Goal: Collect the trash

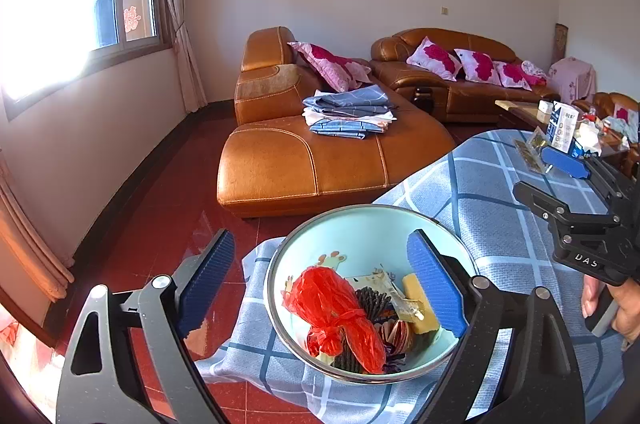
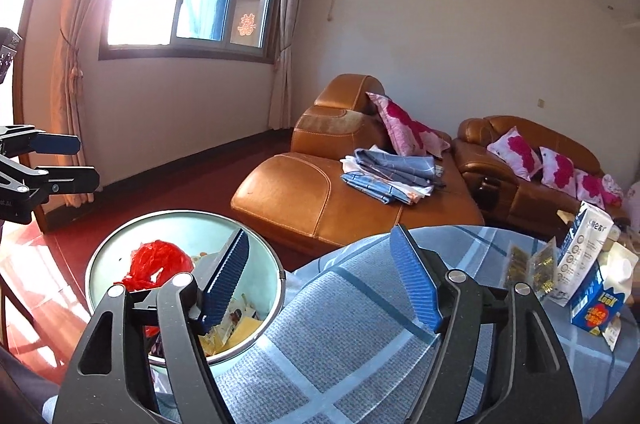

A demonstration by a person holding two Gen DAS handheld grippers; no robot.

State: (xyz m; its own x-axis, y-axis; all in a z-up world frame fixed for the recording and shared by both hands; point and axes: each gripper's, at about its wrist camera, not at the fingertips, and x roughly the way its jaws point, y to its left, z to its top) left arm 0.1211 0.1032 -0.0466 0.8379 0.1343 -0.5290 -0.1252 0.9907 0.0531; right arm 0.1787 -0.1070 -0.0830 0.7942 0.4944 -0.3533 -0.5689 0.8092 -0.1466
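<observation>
A pale blue bowl (image 1: 360, 232) stands at the edge of a table with a blue checked cloth (image 1: 500, 224). It holds a red plastic bag (image 1: 336, 308), a yellow sponge (image 1: 416, 304), wrappers and dark sticks. My left gripper (image 1: 320, 280) is open and empty, just above the bowl. My right gripper (image 2: 320, 276) is open and empty over the cloth (image 2: 344, 336), right of the bowl (image 2: 120, 248). A gold foil packet (image 2: 532, 264), a white carton (image 2: 580, 256) and a blue carton (image 2: 596, 304) stand at the table's far right.
A brown leather sofa (image 1: 320, 152) with folded cloths (image 1: 348, 112) stands behind the table on a red tiled floor (image 1: 160, 208). A second sofa with pink pillows (image 1: 460, 64) is at the back. A window (image 1: 80, 4) is on the left wall.
</observation>
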